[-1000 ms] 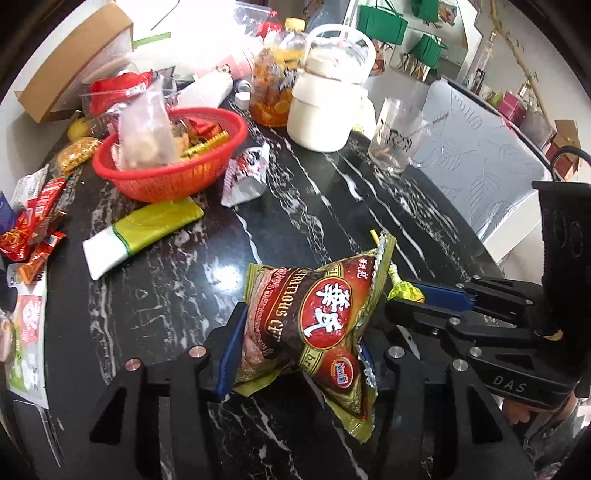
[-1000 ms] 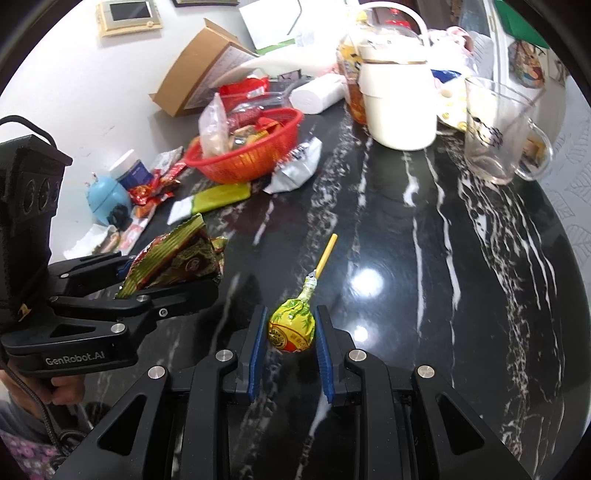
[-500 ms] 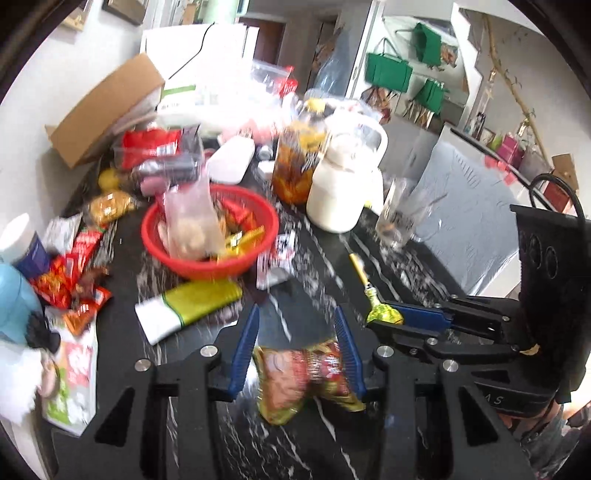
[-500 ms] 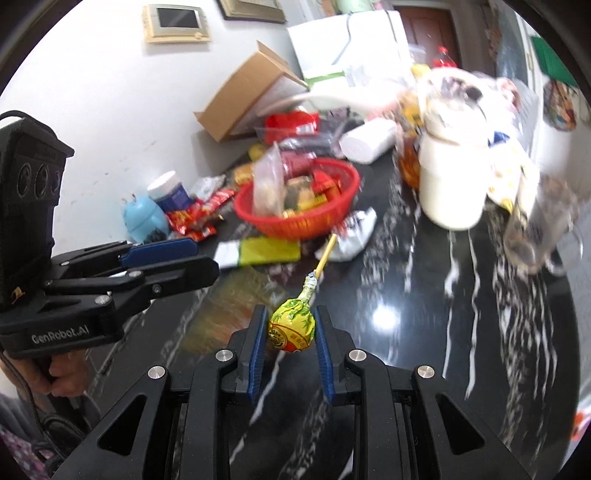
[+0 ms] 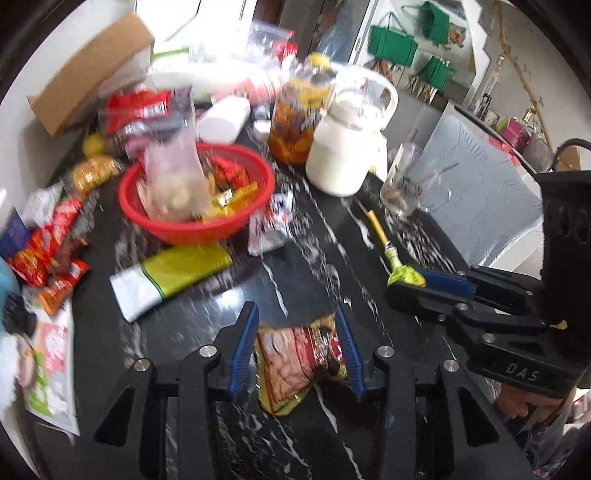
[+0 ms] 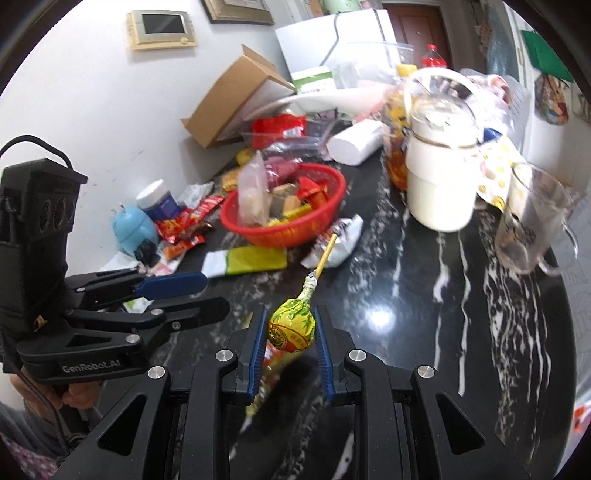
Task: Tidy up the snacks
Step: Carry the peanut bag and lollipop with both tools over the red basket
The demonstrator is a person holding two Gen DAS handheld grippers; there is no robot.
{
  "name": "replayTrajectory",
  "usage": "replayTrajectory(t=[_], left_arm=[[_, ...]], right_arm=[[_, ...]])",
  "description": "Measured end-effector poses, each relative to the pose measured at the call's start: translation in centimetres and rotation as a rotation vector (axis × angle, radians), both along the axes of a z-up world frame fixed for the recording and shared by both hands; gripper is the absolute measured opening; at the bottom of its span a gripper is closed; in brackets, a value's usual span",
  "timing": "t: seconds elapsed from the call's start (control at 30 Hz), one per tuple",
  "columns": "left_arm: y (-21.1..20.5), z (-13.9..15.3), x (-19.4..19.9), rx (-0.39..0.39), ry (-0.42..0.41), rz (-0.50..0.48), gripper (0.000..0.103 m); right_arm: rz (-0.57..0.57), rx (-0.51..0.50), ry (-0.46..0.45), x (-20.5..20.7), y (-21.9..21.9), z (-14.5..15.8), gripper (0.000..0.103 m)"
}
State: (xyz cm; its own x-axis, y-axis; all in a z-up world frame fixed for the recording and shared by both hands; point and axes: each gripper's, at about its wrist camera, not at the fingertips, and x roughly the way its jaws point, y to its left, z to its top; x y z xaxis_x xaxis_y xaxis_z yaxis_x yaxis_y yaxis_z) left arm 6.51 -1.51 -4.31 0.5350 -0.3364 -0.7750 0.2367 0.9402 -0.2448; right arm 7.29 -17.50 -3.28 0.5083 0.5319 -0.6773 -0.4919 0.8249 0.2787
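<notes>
Here, glossy crinkled snack packet (image 5: pixel 299 360), round foil-wrapped lollipop (image 6: pixel 291 325).

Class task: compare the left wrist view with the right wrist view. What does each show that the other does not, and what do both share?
Only the left wrist view shows the snack packet clearly between the opening left gripper, and green bags on the wall. Only the right wrist view shows the wall panel and blue jar. Both share the red basket, white jug and the lollipop clamped in the right gripper.

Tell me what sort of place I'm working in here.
Most likely a home dining or kitchen table: a black marble tabletop crowded with a red snack basket, a white kettle and a glass mug.
</notes>
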Motion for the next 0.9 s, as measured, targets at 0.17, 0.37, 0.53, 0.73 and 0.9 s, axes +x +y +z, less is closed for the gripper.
replayTrajectory(t=[0.17,0.37,0.53,0.73,0.9], left_arm=[[-0.6,-1.9,0.4,0.007,0.072,0.025,0.073],[-1.2,-3.6,1.1,0.032,0.139,0.036,0.077],[-1.9,-4.8,1.5,0.006,0.165,0.011,0.081],[-2.9,-6.5,1.7,-0.013,0.223,-0.019,0.081],[-3.5,-6.7,1.3,-0.007,0.19,-0.027,0.081]], right_arm=[[-0.026,0.003,0.026,-0.6,-1.1,-0.9,0.025],[-0.054,0.014,0.049,-0.9,-2.2,-1.7,0.025],[-0.068,0.02,0.065,-1.1,-2.7,-2.3,0.025],[-0.08,0.025,0.079,-1.2,-3.1,-2.8,0.025],[-0.093,0.029,0.089,-1.3,-3.5,-3.2,0.025]])
